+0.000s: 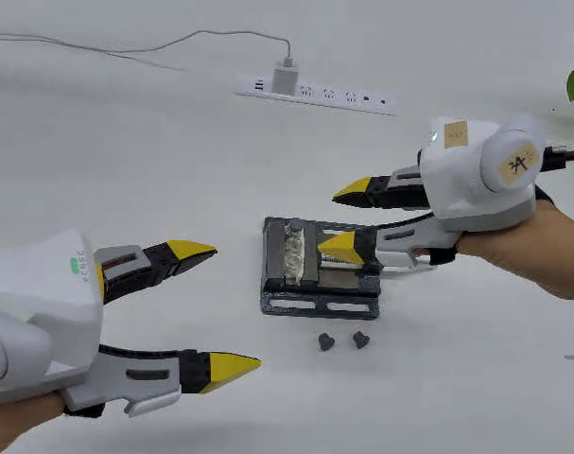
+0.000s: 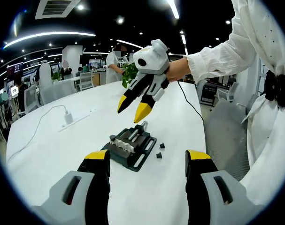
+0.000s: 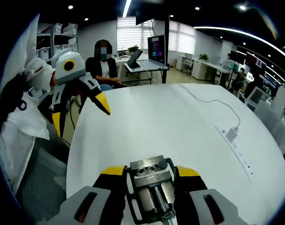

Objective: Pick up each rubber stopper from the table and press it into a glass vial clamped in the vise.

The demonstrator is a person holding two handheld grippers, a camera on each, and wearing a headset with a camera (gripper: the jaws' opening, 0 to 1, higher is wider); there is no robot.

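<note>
- The left claw (image 1: 235,305) was spread wide and empty, at 8 o'clock from the vise (image 1: 315,305).
- The right claw (image 1: 328,223) was also open and empty, its lower jaw over the vise beside the glass vial (image 1: 293,253).
- Two rubber stoppers (image 1: 326,341) lay on the worktop (image 1: 173,170), at 6 o'clock from the vise.

The right claw (image 1: 328,222) covers part of the vise (image 1: 320,305) — its vials (image 1: 293,253) blurred, indistinct.

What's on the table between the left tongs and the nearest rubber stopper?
Nothing. In the head view, bare white table separates the open left tongs from the nearest stopper, which lies just in front of the vise.
</note>
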